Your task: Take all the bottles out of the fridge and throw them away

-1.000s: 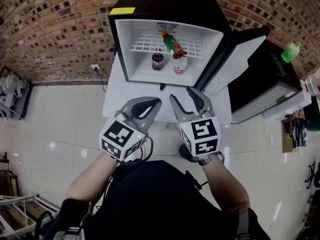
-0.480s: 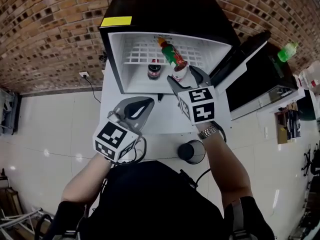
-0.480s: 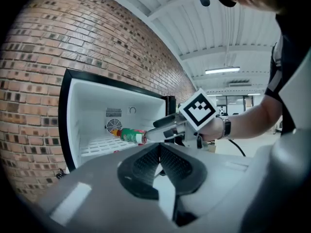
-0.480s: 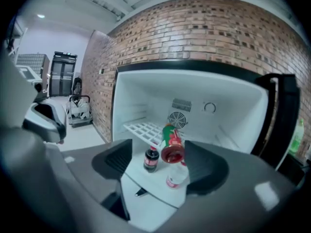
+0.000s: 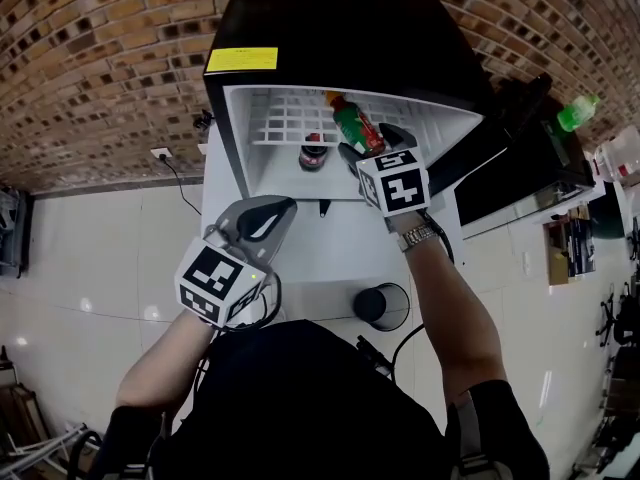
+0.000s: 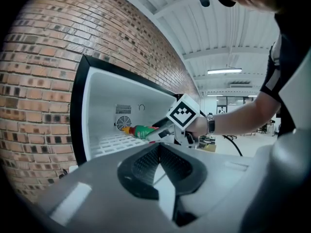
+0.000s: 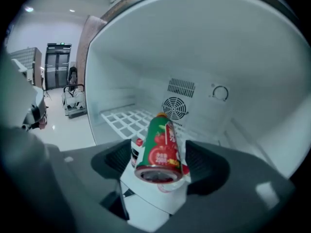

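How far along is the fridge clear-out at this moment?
Done: only the fridge is open. In hand: the right gripper, its jaws having just been opening, straddles the tilted green bottle without pinching it; the left gripper waits shut outside. Left: that bottle, the cola bottle beside it, then all into the bin.

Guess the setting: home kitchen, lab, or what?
Likely a lab or workshop hall, not a home: bare brick wall, glossy tile floor, a mini fridge set on a white table, and overhead strip lights in the left gripper view.
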`<action>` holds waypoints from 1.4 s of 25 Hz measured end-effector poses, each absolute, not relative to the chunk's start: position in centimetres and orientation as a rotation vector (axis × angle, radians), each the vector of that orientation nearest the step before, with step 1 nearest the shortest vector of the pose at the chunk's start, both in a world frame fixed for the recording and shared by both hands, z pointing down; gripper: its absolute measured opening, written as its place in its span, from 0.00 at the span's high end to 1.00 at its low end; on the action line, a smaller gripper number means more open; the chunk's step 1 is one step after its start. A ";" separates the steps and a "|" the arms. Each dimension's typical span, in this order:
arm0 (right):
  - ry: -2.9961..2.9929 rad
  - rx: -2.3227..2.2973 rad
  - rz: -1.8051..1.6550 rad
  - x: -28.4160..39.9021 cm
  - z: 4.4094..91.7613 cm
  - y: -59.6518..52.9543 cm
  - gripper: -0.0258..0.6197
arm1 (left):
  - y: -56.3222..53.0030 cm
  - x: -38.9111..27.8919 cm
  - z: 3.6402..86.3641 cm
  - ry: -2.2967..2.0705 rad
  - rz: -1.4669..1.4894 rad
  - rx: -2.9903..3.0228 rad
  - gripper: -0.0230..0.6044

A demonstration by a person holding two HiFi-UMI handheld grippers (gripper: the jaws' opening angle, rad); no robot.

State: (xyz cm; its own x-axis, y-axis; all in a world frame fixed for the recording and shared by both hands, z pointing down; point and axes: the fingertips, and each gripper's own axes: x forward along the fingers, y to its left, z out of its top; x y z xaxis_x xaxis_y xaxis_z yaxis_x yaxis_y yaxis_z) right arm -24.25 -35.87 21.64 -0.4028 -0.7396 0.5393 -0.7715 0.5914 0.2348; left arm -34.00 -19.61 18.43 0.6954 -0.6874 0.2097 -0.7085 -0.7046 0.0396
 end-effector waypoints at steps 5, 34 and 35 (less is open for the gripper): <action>-2.159 1.163 0.093 -24.5 23.2 -37.0 0.43 | -20.4 -34.8 18.8 -1.151 0.268 2.766 0.96; -2.296 1.257 0.068 -17.9 20.1 -22.4 0.54 | -15.5 -25.8 19.8 -1.058 0.312 2.791 0.96; -2.300 1.258 0.068 -17.4 20.0 -21.5 0.54 | -15.2 -25.1 19.8 -1.055 0.317 2.794 0.96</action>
State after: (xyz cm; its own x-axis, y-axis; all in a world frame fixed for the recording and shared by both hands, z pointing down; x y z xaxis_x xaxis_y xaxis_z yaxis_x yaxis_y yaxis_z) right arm -17.40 -21.49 20.00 -0.4386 -0.7729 0.4585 -0.7987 0.5691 0.1952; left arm -25.15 -15.16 19.85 0.7322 -0.6358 0.2443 -0.6650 -0.7448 0.0546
